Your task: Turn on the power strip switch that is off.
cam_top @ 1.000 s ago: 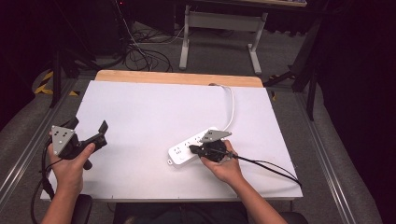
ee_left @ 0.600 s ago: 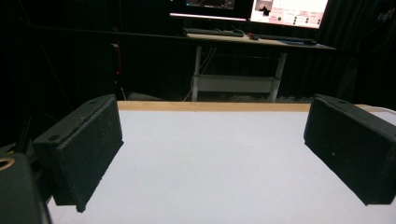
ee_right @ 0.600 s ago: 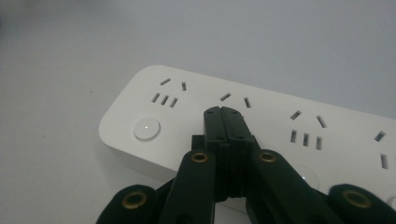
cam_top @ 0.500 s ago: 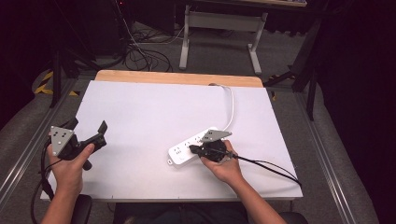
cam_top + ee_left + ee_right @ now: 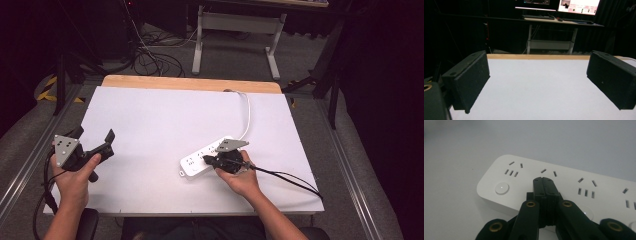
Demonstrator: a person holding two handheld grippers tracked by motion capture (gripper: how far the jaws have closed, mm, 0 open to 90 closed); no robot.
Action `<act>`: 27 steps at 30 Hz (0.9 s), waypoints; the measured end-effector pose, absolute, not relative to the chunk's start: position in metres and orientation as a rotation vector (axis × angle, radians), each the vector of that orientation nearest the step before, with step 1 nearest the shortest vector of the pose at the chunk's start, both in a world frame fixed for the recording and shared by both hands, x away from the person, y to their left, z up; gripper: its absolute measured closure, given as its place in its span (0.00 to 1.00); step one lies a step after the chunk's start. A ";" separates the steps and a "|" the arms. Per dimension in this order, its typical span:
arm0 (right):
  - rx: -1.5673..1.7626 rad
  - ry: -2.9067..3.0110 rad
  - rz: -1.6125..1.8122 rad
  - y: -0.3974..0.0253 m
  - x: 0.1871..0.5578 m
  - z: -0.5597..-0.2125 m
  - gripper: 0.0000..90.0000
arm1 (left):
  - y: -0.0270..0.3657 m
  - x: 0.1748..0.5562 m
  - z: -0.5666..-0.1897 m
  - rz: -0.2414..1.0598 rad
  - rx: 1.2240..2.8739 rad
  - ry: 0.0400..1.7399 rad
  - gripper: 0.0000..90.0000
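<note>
Right gripper (image 5: 545,180) pressed together, tips down on the white plastic power strip (image 5: 202,161) lying near-right on the white worktop (image 5: 165,120). Left gripper (image 5: 92,141) spread wide, idle at near-left. Risk: off-centre pressure skidding the unsteadied strip.

Almost no change across the second. Left gripper (image 5: 95,145), lower left of the high view: hand sits a touch lower and nearer the frame's left edge than a second ago. Right gripper (image 5: 206,159) over the power strip (image 5: 197,162): any shift too small to tell.
</note>
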State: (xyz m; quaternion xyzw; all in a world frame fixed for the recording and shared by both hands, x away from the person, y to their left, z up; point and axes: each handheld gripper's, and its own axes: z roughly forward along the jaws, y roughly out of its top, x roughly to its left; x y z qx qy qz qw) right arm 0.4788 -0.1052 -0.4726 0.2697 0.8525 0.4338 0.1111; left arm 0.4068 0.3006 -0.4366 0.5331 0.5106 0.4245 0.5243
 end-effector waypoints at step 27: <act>0.723 2.387 1.410 -0.115 0.477 -0.457 1.00 | 0.301 0.407 -0.437 1.012 1.270 1.222 0.05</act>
